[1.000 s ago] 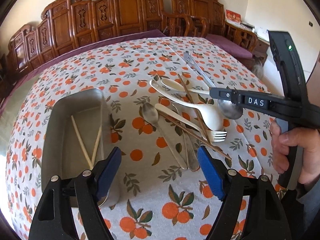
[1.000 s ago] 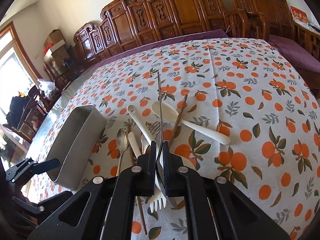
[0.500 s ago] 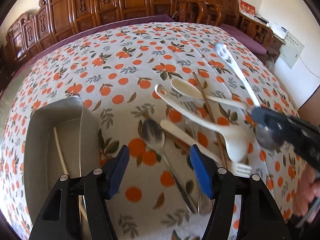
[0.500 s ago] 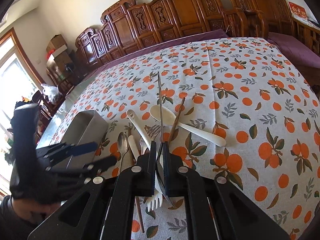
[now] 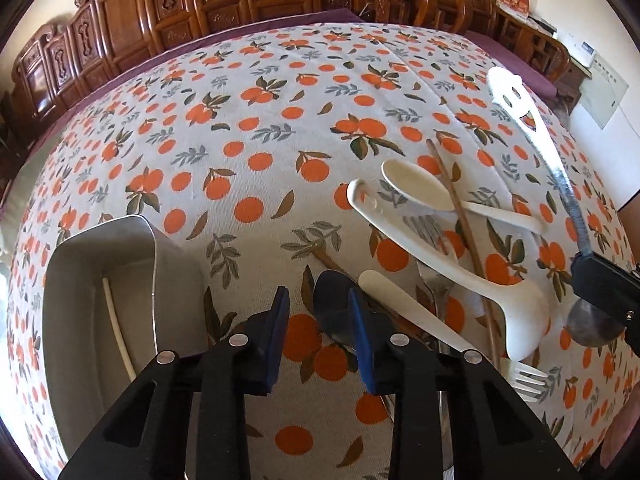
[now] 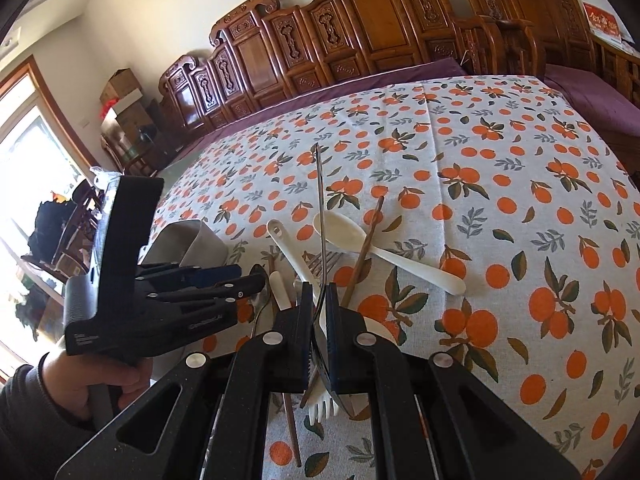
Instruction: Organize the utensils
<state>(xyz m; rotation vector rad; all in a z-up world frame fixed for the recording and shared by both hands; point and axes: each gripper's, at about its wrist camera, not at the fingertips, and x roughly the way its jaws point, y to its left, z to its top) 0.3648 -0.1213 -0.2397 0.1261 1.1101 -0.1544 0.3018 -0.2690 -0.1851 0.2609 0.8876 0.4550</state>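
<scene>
- At the table's left edge I have the metal tray, long side running away from me; one pale chopstick lies along its floor, and the rest of the floor that I can see is bare.
- Between the tray's right wall and the pile there is a narrow strip of bare orange-print tablecloth; behind both, the cloth lies open all the way to the far edge by the carved wooden chairs.
- My left gripper points steeply down over the near left end of the pile. Its jaws have just been closing and now stand narrow, with the dark bowl of a steel spoon showing between the blue pads; I cannot tell if the pads touch it.
- Just right of that, the utensil pile: a white plastic fork, a white ladle-like spoon with a hole in its handle, a cream spoon, a metal fork and a brown chopstick cross one another, touching.
- My right gripper is clamped tight on the bowl end of a long steel spoon, whose smiley-cut handle reaches out above the cloth, tilted up past the pile toward the far edge.
- Right of the pile the cloth is open out to the table's right edge.
</scene>
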